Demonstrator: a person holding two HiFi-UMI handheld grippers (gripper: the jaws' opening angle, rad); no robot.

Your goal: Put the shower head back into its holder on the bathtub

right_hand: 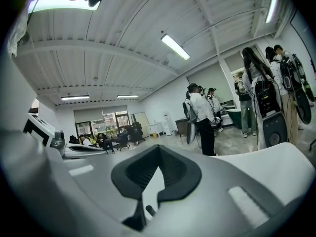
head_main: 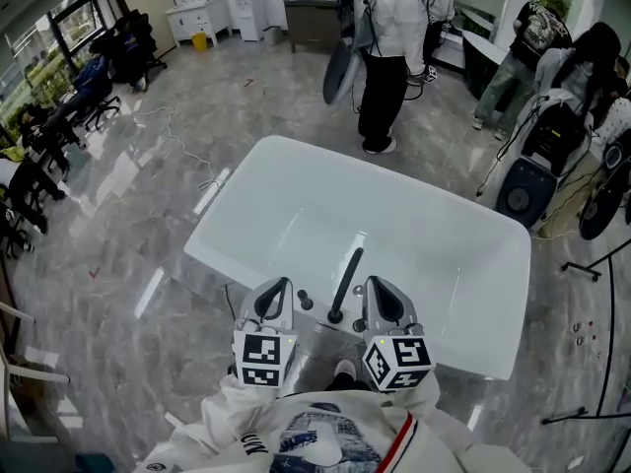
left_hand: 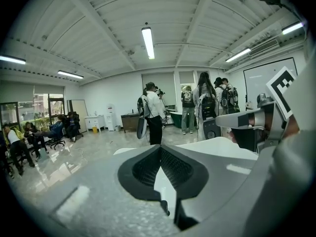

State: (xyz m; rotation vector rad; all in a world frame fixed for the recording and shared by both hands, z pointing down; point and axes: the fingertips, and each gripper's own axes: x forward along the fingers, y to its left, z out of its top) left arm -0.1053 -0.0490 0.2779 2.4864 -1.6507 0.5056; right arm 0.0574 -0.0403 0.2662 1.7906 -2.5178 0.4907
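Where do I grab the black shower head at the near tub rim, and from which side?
I'd grip the shower head mid-length on its slim straight handle, across the narrow width. It slants from the bathtub rim out over the basin, so come from its right with the right tool, which sits just beside it. That tool is shut; open it first.

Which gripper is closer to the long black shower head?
The right gripper; the shower head stands just beside it, while the left gripper sits farther off.
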